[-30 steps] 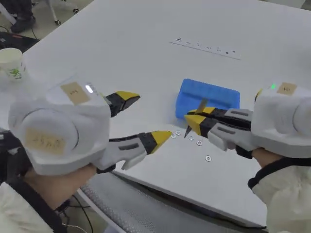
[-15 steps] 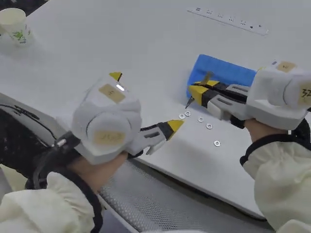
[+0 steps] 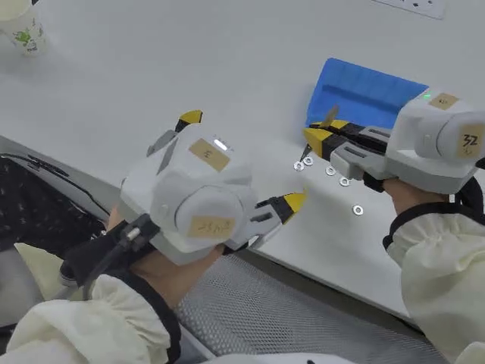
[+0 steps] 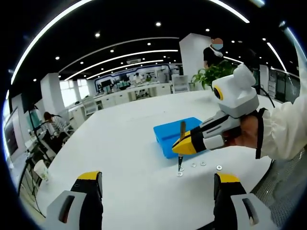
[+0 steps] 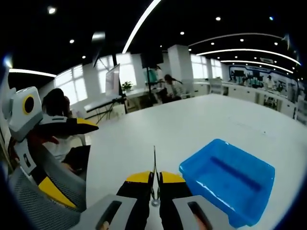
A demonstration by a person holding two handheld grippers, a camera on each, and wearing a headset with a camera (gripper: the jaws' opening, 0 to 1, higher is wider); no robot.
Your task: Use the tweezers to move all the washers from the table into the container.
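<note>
- While the right gripper is pinching the tweezers between fingers drawn narrow, almost together, the tweezers are slanting down out of the yellow fingertips toward the white worktop.
- Their point is hanging just over the nearest washer in the left gripper view; whether it is touching that washer cannot be told.
- Five washers are lying flat on the worktop in the head view. They are running in a loose line from below the tweezers' point toward the worktop's near edge, the last one sitting apart from the rest.
- All five are lying outside the fingers of both grippers.
- The blue container is standing on the worktop just beyond the right gripper, its near wall close to the washers but not touching them. In the right gripper view it is sitting to the right of the fingers.
- The left gripper is hovering over the worktop's near edge with its fingers spread wide and holding nothing, apart from the washers and to their left.
- A paper cup is standing at the far left of the worktop, well apart from the work.
- A grey mesh chair seat is showing below the worktop's edge.
</note>
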